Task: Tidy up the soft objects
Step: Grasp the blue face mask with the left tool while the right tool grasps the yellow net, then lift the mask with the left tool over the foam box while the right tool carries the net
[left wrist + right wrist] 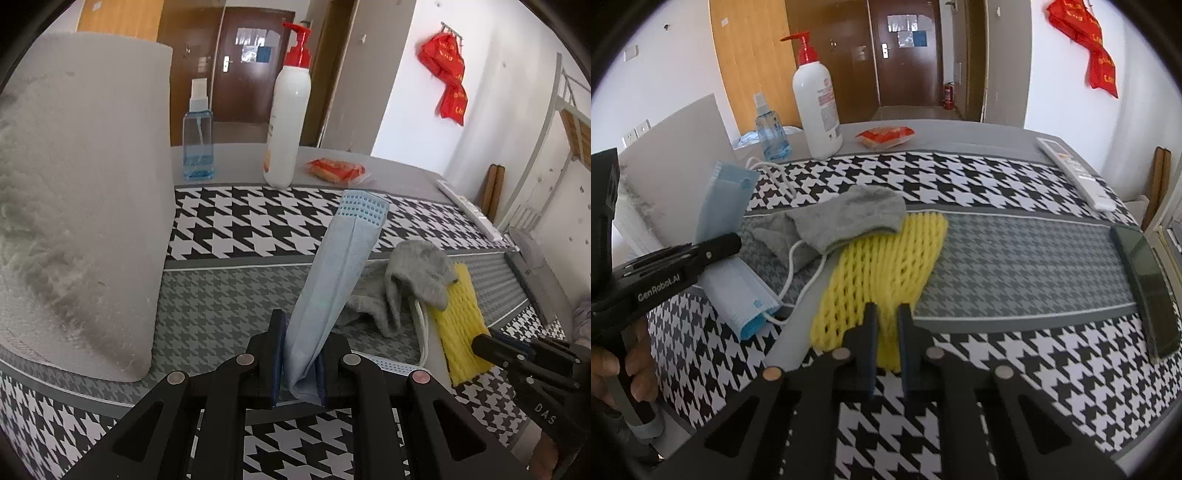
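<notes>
My left gripper [300, 354] is shut on a light blue face mask [340, 266] and holds it raised above the houndstooth cloth; it also shows in the right wrist view [724, 199]. A second blue mask [742, 295] lies flat under it with white ear loops. A grey sock [849, 218] [413, 277] lies crumpled in the middle, partly over a yellow foam net sleeve [882, 266] [460, 317]. My right gripper [886, 321] is shut on the near end of the yellow net.
A grey felt box [85, 221] stands at the left. A white pump bottle [817, 107], a blue spray bottle [770, 129] and a red snack packet [884, 136] stand at the back. A white remote [1075, 173] and a dark phone [1148, 284] lie at the right.
</notes>
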`<state>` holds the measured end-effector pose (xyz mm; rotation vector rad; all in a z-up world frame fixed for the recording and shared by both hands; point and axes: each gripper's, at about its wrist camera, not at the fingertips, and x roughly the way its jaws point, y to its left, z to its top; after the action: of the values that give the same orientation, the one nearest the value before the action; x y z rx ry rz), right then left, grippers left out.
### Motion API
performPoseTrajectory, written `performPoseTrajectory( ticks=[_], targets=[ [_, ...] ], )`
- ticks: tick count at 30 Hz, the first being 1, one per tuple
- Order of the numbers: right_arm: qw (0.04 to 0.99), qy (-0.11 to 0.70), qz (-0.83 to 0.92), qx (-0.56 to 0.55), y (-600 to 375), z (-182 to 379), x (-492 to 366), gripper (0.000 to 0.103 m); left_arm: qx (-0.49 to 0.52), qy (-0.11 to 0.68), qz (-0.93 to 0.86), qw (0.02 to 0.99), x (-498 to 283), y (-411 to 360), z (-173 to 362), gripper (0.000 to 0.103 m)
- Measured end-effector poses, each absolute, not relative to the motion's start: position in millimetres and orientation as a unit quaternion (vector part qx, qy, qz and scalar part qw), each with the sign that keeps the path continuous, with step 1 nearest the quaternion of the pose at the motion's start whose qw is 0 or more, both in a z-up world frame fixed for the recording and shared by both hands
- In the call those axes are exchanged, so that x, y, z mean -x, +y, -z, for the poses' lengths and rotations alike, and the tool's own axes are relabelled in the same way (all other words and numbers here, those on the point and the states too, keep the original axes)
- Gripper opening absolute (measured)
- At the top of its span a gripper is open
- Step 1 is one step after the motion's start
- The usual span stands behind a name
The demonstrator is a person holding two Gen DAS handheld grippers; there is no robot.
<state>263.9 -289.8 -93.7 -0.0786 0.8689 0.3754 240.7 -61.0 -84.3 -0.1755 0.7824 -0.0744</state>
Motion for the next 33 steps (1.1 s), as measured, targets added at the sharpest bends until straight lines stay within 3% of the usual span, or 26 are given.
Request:
performPoseTrajectory(
  ticks=[33],
  targets=[
    [0.937, 0.315, -0.153, 0.005, -315.8, 18.6, -201.8, 0.012, 0.057, 0.302, 0.058, 0.95, -193.0, -65.9, 34.2, 0.016]
  ],
)
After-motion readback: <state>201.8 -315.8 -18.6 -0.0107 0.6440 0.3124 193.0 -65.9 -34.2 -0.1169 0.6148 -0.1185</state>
